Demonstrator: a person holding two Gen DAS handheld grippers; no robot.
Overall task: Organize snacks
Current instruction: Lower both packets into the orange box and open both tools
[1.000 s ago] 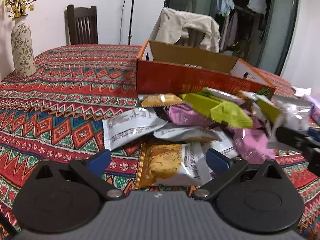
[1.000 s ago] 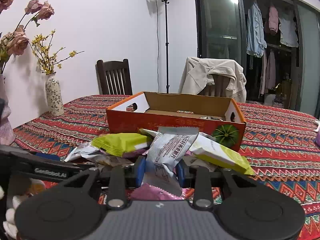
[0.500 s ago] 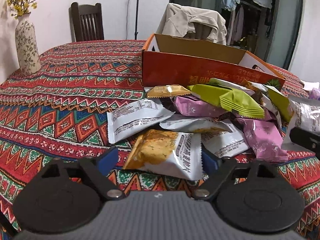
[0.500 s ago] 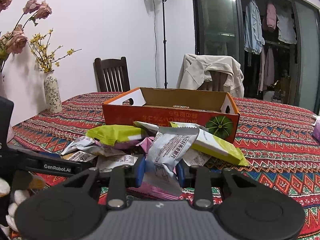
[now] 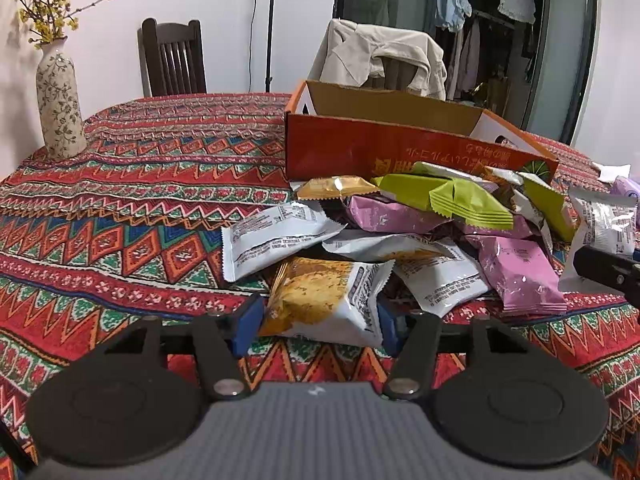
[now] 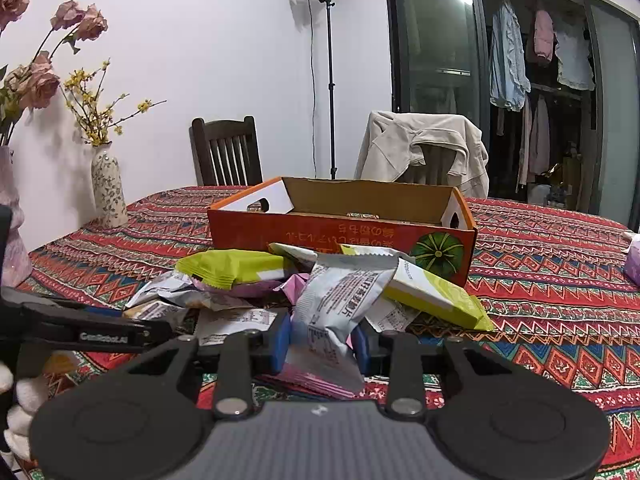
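Observation:
A pile of snack packets, with green (image 5: 460,200) and pink (image 5: 520,268) ones, lies on the patterned tablecloth in front of an open orange cardboard box (image 5: 360,148). My left gripper (image 5: 318,326) is at the near edge of the pile. Its jaws are closing, and the blue pads touch both sides of a yellow and white snack packet (image 5: 320,300). My right gripper (image 6: 320,340) is shut on a white and grey snack packet (image 6: 340,296), held upright just above the pile, before the box (image 6: 320,236). That packet (image 5: 604,228) shows at the right edge of the left wrist view.
A patterned vase (image 5: 58,96) with yellow flowers stands at the table's far left, and a pink vase (image 6: 12,248) is nearer. Behind the table are a dark wooden chair (image 5: 172,60), a chair draped with a beige jacket (image 5: 384,56) and a lamp stand (image 6: 328,80).
The left jaws have come in from wide open onto the sides of the yellow and white packet, which now bulges between them. The right gripper keeps its packet and has barely moved.

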